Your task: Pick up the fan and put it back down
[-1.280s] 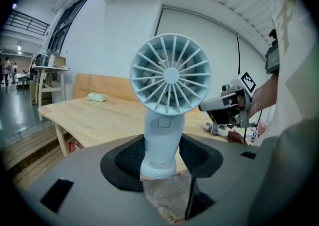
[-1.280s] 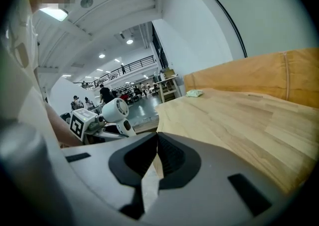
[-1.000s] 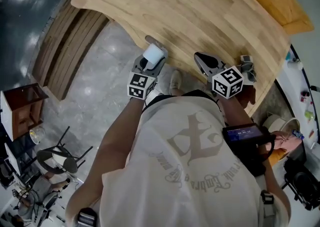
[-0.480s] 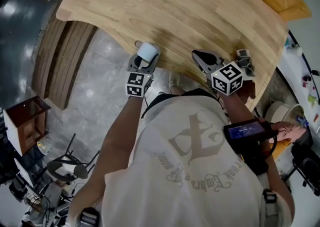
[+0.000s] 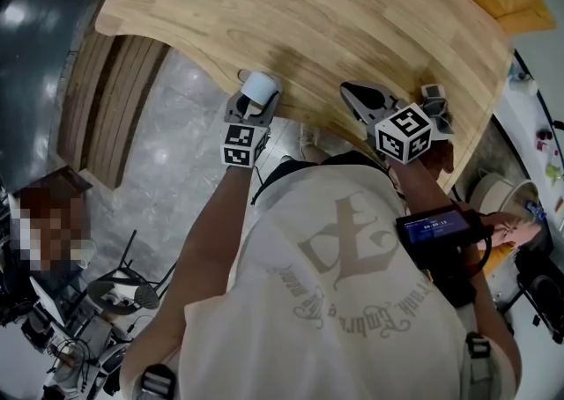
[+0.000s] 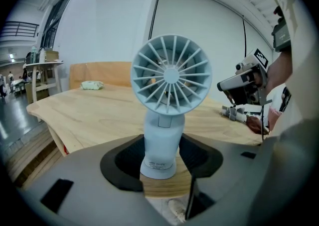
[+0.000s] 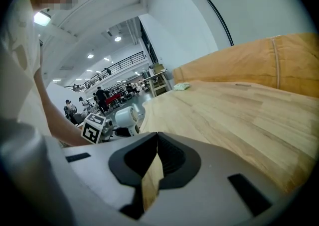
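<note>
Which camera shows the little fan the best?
The left gripper view: the fan fills the middle, facing the camera, with its round grille and handle clear. The head view catches only the fan's top from above. In the right gripper view the fan is small, side-on, off to the left.

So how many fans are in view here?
1. The fan stands upright between the jaws of the left gripper, at the near edge of the wooden table. The right gripper view shows the same one. No other is visible.
</note>
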Action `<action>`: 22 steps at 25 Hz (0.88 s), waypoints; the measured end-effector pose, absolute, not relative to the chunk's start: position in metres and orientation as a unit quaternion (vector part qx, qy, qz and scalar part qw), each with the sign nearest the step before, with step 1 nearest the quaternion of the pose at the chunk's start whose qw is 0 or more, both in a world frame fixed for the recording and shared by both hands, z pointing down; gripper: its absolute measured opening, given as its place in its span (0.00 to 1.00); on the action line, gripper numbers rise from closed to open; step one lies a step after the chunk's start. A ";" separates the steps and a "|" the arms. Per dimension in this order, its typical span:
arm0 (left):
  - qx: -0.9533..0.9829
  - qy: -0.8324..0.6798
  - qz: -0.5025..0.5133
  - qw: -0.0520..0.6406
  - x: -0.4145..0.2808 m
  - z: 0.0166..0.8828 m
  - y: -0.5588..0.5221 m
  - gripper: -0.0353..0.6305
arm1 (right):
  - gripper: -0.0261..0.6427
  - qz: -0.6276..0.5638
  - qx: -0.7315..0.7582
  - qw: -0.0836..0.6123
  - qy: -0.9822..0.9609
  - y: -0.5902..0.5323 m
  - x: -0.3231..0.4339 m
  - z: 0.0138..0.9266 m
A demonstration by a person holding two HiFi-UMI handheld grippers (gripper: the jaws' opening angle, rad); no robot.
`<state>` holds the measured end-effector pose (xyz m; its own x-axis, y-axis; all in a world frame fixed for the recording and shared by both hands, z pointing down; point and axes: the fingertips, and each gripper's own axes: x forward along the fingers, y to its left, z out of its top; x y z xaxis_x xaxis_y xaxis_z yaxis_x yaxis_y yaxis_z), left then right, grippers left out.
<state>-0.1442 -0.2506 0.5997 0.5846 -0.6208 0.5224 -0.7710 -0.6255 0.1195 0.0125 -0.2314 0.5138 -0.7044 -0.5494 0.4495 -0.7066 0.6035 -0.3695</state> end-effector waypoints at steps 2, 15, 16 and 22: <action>0.875 -0.396 0.222 0.167 -0.143 0.600 -0.253 0.39 | 0.06 0.268 0.356 0.145 -0.883 -0.234 0.013 0.514; 0.879 -0.386 0.225 0.169 -0.142 0.599 -0.251 0.45 | 0.06 0.275 0.350 0.142 -0.884 -0.234 0.006 0.517; 0.879 -0.384 0.225 0.169 -0.143 0.598 -0.250 0.46 | 0.06 0.275 0.351 0.143 -0.884 -0.232 0.006 0.517; 0.880 -0.386 0.229 0.154 -0.153 0.584 -0.246 0.46 | 0.06 0.270 0.331 0.135 -0.894 -0.239 -0.009 0.517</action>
<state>-0.1529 -0.2460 0.5838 0.5973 -0.6087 0.5223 -0.7499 -0.6548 0.0944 -0.0094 -0.2389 0.5166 -0.7446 -0.5184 0.4204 -0.6645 0.6352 -0.3936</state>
